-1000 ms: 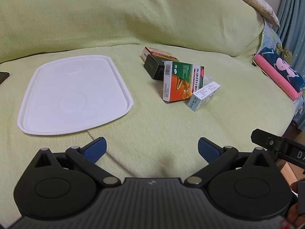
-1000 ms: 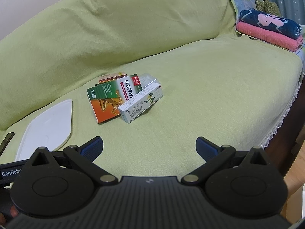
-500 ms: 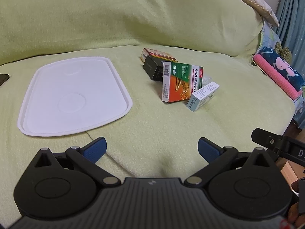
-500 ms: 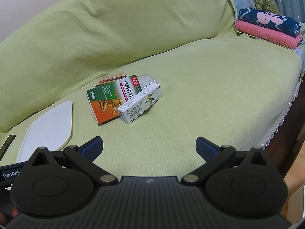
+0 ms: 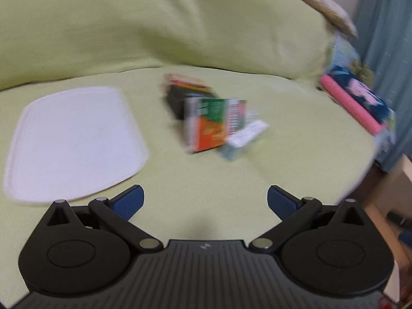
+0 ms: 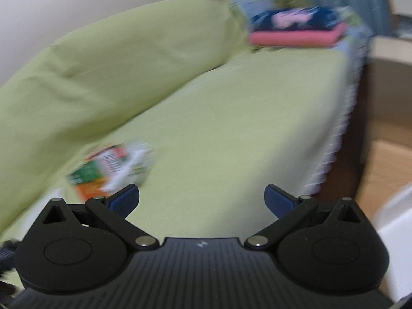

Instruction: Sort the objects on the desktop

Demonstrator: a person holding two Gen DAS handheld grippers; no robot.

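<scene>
My left gripper (image 5: 205,200) and right gripper (image 6: 201,199) both hang with fingers spread wide, holding nothing, above the green-covered sofa (image 5: 296,154). The boxes — a green-and-orange box (image 5: 211,125), a small white box (image 5: 244,135) leaning on it, a dark box (image 5: 177,97) behind — sit clustered right of the white tray (image 5: 74,141). Both views are blurred.

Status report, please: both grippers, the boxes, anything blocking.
Left gripper open, empty. Right gripper open, empty. Boxes piled beside white tray, untouched. Nothing blocking; views blurred.
</scene>
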